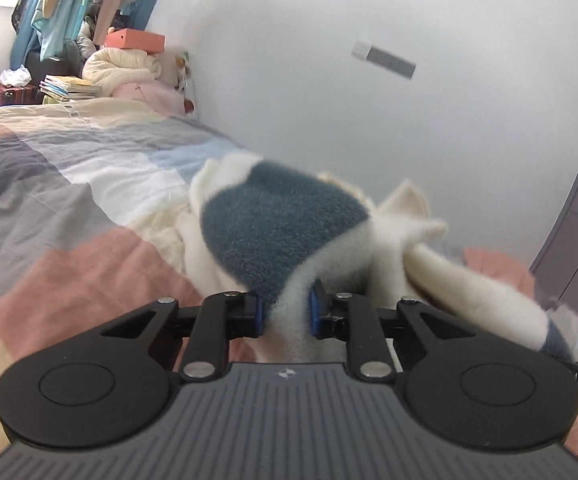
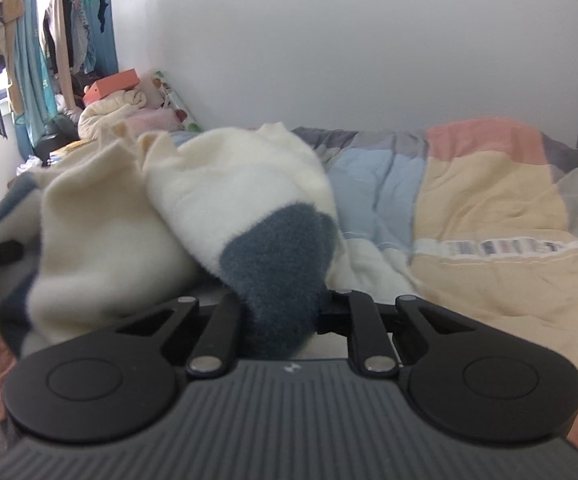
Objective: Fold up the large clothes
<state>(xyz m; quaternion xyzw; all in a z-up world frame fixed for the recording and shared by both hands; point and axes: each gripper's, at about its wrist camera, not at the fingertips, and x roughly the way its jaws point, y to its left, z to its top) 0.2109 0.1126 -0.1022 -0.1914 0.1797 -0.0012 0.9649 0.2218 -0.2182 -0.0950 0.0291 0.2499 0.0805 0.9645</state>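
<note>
Fuzzy cream-and-slate sweater [image 1: 281,232] (bunched) pinched by both tools

We see a bed [image 1: 69,184] under a patchwork quilt [image 2: 485,208] (pink, grey, blue, cream blocks); the fluffy cream-and-blue garment [image 1: 273,232] lies bunched on it, rolled bedding [image 1: 121,66] and books [image 1: 71,88] at the far end.

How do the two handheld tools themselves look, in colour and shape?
Both look alike: the left tool and right tool have black linkage arms with silver rivets, two round black discs, and a grey ribbed body bearing a small white logo. The left tool's pads are blue.
</note>
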